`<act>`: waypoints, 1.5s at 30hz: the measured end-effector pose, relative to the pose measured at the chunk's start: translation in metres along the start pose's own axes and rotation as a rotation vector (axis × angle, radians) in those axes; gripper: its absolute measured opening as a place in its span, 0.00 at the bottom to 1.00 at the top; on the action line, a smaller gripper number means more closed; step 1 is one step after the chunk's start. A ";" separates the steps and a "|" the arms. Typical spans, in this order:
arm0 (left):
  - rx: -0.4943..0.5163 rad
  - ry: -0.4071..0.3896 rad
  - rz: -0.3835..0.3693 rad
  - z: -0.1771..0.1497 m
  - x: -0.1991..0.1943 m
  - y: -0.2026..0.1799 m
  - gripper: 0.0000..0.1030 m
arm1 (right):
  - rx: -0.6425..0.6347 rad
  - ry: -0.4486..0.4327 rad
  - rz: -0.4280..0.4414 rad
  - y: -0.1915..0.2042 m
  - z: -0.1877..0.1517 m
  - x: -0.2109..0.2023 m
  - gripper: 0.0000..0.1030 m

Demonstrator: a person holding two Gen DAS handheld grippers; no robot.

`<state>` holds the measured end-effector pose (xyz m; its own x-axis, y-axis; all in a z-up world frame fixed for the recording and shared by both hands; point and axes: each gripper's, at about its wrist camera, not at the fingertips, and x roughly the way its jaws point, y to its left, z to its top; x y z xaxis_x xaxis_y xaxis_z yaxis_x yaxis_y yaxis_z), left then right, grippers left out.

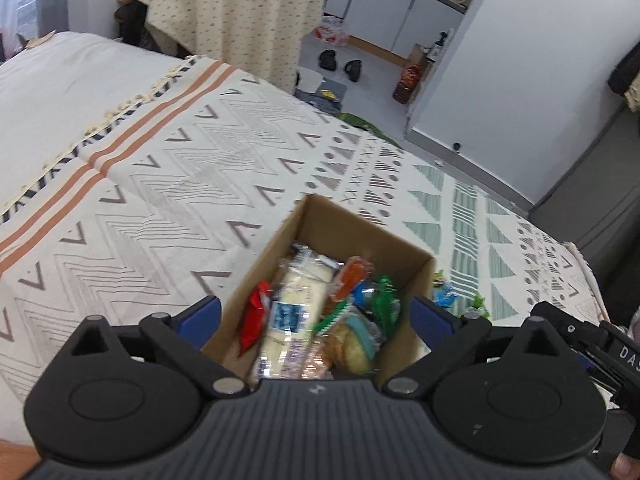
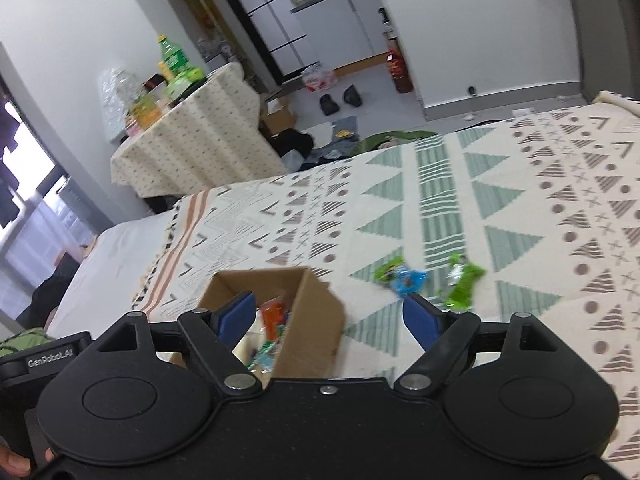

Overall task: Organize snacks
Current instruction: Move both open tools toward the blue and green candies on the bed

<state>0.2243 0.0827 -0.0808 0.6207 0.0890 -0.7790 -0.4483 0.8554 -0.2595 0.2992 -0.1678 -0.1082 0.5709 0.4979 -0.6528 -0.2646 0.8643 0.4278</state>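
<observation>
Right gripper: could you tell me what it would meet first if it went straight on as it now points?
Probably the near right wall of the box, which sits between the open fingers of the right gripper. The loose snacks lie farther off to the right. Depth is unclear.

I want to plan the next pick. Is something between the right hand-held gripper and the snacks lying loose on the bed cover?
Nothing visible. The right hand-held gripper is open and empty; only bare cover separates it from the blue packet and green packets. The cardboard box stands left of that path.
</observation>
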 end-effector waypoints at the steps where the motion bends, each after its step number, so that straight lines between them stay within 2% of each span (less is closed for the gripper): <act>1: 0.006 -0.001 -0.007 0.000 0.000 -0.004 0.97 | 0.004 -0.001 -0.003 -0.004 0.000 -0.002 0.78; 13: 0.080 -0.010 -0.055 0.000 0.007 -0.049 0.97 | 0.100 -0.057 -0.046 -0.047 0.011 -0.023 0.78; 20: 0.124 -0.006 -0.097 0.005 0.020 -0.077 0.97 | 0.177 -0.058 -0.045 -0.068 0.017 -0.024 0.78; 26: 0.154 0.017 -0.135 0.015 0.042 -0.100 0.94 | 0.229 -0.032 -0.064 -0.088 0.021 -0.009 0.78; 31: 0.174 0.044 -0.152 0.024 0.065 -0.120 0.87 | 0.278 0.000 -0.057 -0.099 0.027 0.016 0.74; 35: 0.169 0.081 -0.156 0.028 0.089 -0.135 0.82 | 0.259 0.005 -0.092 -0.100 0.033 0.027 0.71; 40: 0.164 0.136 -0.155 0.029 0.120 -0.151 0.69 | 0.301 0.025 -0.084 -0.112 0.036 0.045 0.71; 45: 0.150 0.183 -0.142 0.030 0.150 -0.162 0.61 | 0.388 0.076 -0.063 -0.131 0.027 0.069 0.60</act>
<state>0.4093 -0.0275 -0.1382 0.5375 -0.1193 -0.8348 -0.2562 0.9200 -0.2964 0.3941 -0.2485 -0.1928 0.5137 0.4616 -0.7232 0.0901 0.8093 0.5805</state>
